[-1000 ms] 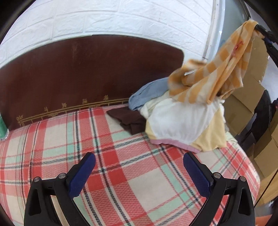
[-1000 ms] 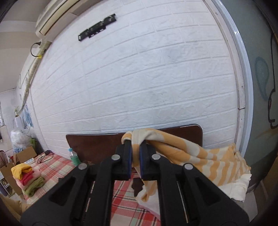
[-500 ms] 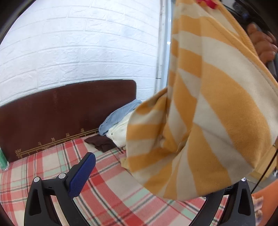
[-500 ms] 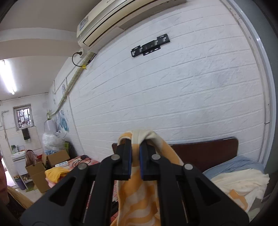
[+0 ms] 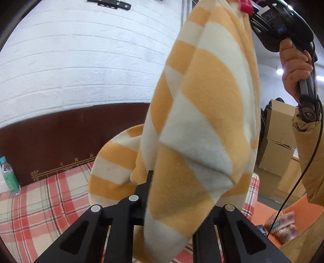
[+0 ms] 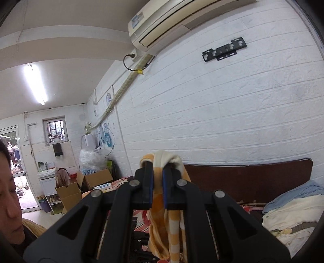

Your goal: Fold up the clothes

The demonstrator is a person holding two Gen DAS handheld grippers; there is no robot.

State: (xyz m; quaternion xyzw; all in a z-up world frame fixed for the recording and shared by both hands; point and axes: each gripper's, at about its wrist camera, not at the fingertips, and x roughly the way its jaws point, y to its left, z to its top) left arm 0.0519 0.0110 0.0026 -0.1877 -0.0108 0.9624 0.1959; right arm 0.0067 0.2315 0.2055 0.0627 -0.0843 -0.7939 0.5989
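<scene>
Right tool [image 6: 157,182] raised high toward the white brick wall [image 6: 232,121], pressed together on a bunched top edge of the orange-and-cream striped garment [image 6: 168,222], the cloth hanging straight down below the fingers. Only there: air conditioner [image 6: 172,18], cardboard boxes [image 6: 95,178], heap of pale clothes [image 6: 291,208] on the bed beside the dark headboard [image 6: 249,182].

From the left wrist view, same garment [image 5: 202,121] draped close over the left tool [image 5: 172,202], hanging above the plaid bed cover [image 5: 40,202]. Right finger hidden by cloth, so cannot tell whether spread or pinching. Only there: right hand [image 5: 295,66] lifted, wrapped around its tool's handle, tan sleeve [image 5: 309,157] below; water bottle [image 5: 9,176] by the headboard.
</scene>
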